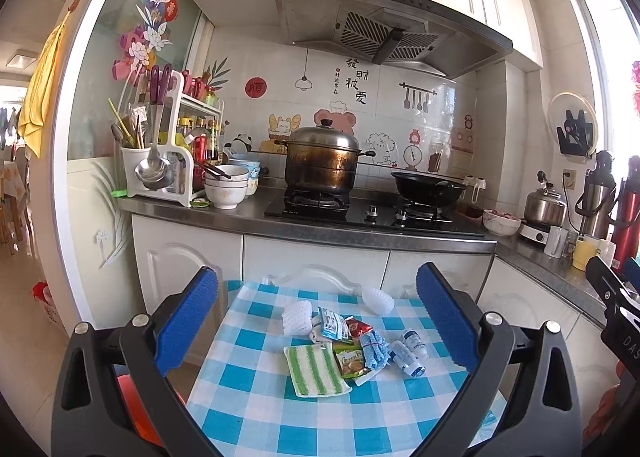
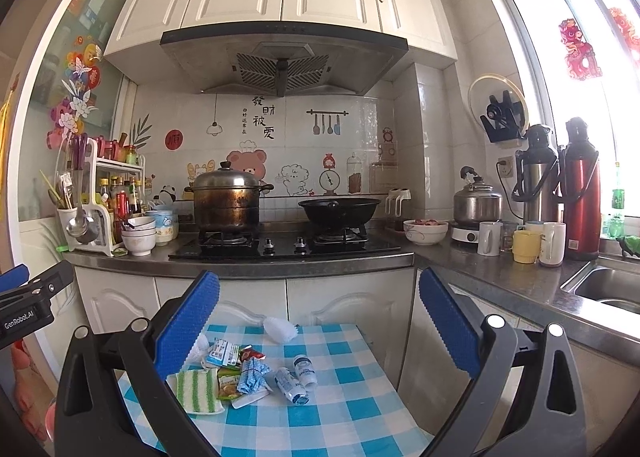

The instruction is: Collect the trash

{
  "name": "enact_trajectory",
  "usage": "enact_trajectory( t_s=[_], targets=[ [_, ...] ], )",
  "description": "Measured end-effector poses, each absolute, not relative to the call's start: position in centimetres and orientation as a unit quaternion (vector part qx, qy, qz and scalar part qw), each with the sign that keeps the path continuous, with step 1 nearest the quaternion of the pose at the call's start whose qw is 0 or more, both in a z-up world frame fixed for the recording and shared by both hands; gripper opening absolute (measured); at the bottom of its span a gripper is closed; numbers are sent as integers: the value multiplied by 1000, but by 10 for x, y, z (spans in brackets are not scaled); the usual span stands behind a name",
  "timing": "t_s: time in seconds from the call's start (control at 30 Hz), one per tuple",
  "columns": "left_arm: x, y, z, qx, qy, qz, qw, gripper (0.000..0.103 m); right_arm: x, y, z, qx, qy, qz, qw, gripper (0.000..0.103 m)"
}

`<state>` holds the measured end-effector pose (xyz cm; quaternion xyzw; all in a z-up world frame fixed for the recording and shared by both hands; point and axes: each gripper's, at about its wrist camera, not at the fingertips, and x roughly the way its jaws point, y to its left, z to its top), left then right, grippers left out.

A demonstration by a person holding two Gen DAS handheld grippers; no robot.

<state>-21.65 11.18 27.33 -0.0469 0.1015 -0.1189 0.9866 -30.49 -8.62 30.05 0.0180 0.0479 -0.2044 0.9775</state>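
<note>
A small table with a blue-and-white checked cloth (image 1: 260,409) (image 2: 352,401) carries a heap of trash. In it lie a green-striped sponge cloth (image 1: 316,371) (image 2: 196,391), a green snack packet (image 1: 352,359) (image 2: 229,383), a red sachet (image 1: 359,327), a blue-white wrapper (image 1: 334,323) (image 2: 222,353), a bunched blue cloth (image 1: 374,349) (image 2: 252,375), two small white bottles (image 1: 408,353) (image 2: 298,375) and white foam nets (image 1: 297,317) (image 2: 280,329). My left gripper (image 1: 318,321) hovers open above and in front of the heap, holding nothing. My right gripper (image 2: 320,329) is likewise open and empty.
Behind the table runs a counter (image 2: 240,261) with a gas hob, a steel pot (image 1: 322,161), a black wok (image 2: 340,211), stacked bowls (image 1: 226,189) and a spice rack. Mugs (image 2: 524,245), a kettle, flasks and a sink (image 2: 608,289) are at the right. Something orange-red (image 1: 136,409) sits under the table's left side.
</note>
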Motion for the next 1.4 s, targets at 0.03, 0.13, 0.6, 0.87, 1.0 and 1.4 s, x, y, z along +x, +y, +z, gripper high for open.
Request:
enact_trajectory(
  t_s=[0.03, 0.13, 0.6, 0.87, 1.0, 1.4],
  targets=[
    [-214, 110, 270, -46, 105, -120, 986, 100, -302, -89, 297, 21, 51, -204, 977, 98],
    [-203, 102, 258, -43, 119, -122, 984, 100, -293, -98, 283, 31, 61, -205, 976, 98],
    [-159, 77, 195, -47, 197, -143, 969, 100, -244, -132, 219, 56, 136, -196, 970, 98],
    [-148, 69, 133, -4, 200, -155, 967, 100, -211, -167, 155, 104, 210, -168, 958, 98],
    [-134, 69, 108, 21, 213, -154, 965, 100, -197, -184, 122, 134, 235, -139, 953, 98],
    [-50, 95, 57, -49, 368, -158, 915, 100, -155, -214, 91, 214, 274, -64, 935, 98]
  ],
)
